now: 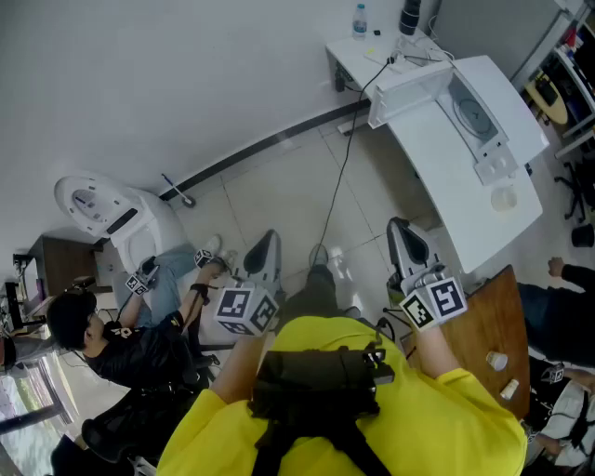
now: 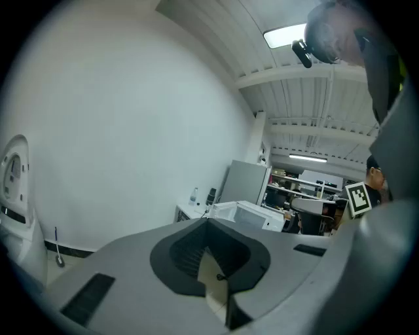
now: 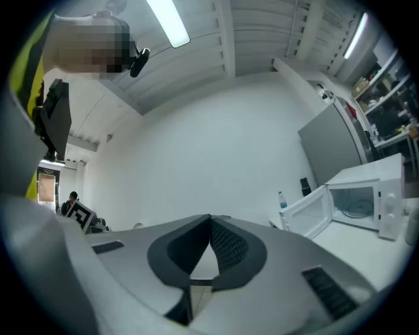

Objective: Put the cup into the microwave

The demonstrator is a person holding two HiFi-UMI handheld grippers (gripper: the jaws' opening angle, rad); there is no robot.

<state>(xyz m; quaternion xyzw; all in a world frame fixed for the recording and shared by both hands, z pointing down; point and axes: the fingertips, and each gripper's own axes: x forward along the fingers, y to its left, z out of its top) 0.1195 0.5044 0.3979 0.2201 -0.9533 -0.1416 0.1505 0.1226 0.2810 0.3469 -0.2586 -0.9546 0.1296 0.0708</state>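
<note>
Facing a white table (image 1: pixel 465 232) and open microwave (image 1: pixel 502 102), left gripper (image 1: pixel 264 249) and right gripper (image 1: pixel 407 237) fingers (image 3: pixel 229 245) together, empty.

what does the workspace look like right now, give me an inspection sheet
surface: white table, mostly bare
job's things: microwave on the table with its door open; cup on the table in front of it
clutter: bottle on the small table behind; paper cup on the wooden table
grippers: left gripper and right gripper both shut, nothing between the jaws
cables: black cable from the microwave down across the floor
surroundings: seated person at left
</note>
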